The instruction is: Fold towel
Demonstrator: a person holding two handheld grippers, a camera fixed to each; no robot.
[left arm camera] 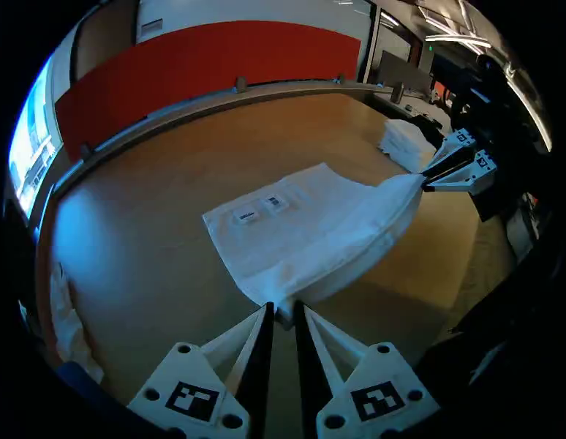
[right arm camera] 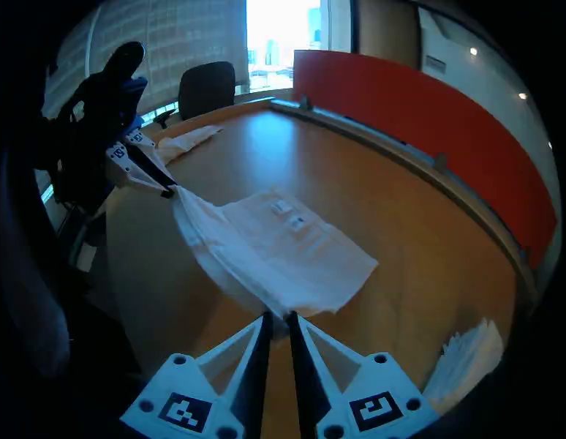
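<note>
Towel [left arm camera: 312, 219], white, is lying mostly flat near the middle of the wooden desk [left arm camera: 159, 205], with its near edge being lifted off the surface and hanging as a slightly sagging band between the two tools. Left tool [left arm camera: 283, 311] is pinching one near corner: in the left gripper view its two fingers are sitting almost pressed together, with the cloth corner caught between the tips. Right tool [right arm camera: 278, 316] is pinching the other near corner in the same way, its fingers nearly closed on a bunched bit of fabric in the right gripper view. Each tool is also appearing farther off in the other's view, at the far end of the raised edge: the right tool [left arm camera: 427, 181] and the left tool [right arm camera: 170, 192] are each gripping the cloth where it runs straight into the tips. The far portion of the towel is resting on the desk, and two small tags [left arm camera: 261, 207] are showing side by side on its upper face toward the far side. A stack of folded white cloths [left arm camera: 406, 143] is sitting on the desk near the right tool, apart from the towel. Another loose white cloth [right arm camera: 186, 139] is lying on the desk behind the left tool. A red wall panel [left arm camera: 210, 66] is running along the far side of the desk. A dark office chair [right arm camera: 206, 88] is standing in front of a bright window [right arm camera: 283, 33].
</note>
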